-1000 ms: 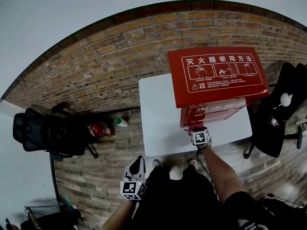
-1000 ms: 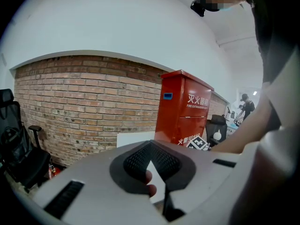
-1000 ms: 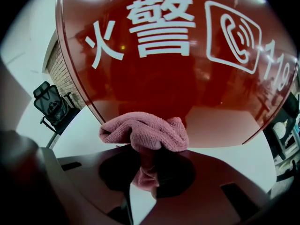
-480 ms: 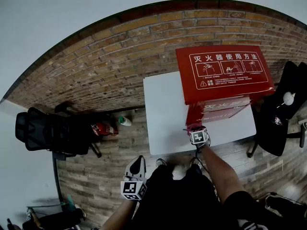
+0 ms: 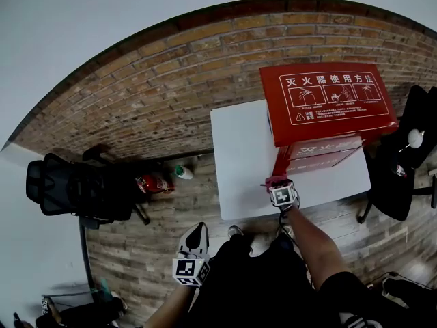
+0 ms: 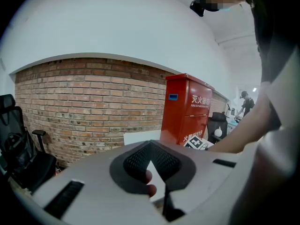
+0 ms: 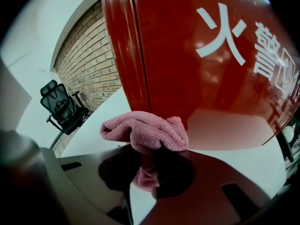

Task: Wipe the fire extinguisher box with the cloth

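Head view: the right gripper [image 5: 277,182] is clamped on a pink cloth [image 5: 274,179] at the lower front corner of the red fire extinguisher box [image 5: 328,101]. The box stands on a white table [image 5: 239,156] before a brick wall [image 5: 171,94]. The left gripper [image 5: 195,228] hangs low by the person's legs, well apart from the table.
Left gripper view: its jaws meet at the tips with nothing between them; a black office chair [image 6: 18,153] stands at the left.
Right gripper view: the jaws pinch the bunched cloth, which lies against the box's bottom edge
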### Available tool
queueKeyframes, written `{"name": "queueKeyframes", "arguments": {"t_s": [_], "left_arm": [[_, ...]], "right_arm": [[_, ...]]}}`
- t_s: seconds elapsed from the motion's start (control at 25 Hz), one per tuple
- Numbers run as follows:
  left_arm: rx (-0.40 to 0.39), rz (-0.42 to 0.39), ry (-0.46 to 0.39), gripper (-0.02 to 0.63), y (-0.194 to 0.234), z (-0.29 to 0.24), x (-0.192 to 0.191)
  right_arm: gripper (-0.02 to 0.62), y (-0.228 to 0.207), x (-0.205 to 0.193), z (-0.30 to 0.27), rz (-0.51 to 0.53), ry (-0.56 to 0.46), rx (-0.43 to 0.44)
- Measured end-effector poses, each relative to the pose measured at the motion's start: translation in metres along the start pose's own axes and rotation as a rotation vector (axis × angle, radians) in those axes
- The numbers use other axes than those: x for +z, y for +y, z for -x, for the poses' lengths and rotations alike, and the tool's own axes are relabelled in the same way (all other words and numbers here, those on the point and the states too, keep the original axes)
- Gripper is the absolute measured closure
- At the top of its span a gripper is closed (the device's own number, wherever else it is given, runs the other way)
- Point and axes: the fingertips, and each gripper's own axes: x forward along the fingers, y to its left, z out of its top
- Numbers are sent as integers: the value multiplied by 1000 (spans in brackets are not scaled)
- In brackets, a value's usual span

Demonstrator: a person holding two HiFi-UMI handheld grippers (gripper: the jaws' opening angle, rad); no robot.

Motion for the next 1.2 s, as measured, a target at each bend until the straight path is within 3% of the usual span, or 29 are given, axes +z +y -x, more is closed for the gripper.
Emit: {"name": "queueKeyframes", "arguments": {"t_s": [0.12, 0.32, 0.64, 1.2], "left_arm": [[-11, -12, 5, 589, 4, -2, 2], [-58, -19, 15, 589, 3, -12, 5], [-231, -47, -7, 589, -36, -52, 28], [-495, -97, -58, 589, -107, -97, 69]], "right_arm": [[511, 1, 6, -1, 9, -44, 11], [511, 5, -12, 11, -49, -4, 27], [512, -4, -8, 77, -37, -90, 0], [512, -23, 62, 241, -96, -416, -104]]}}
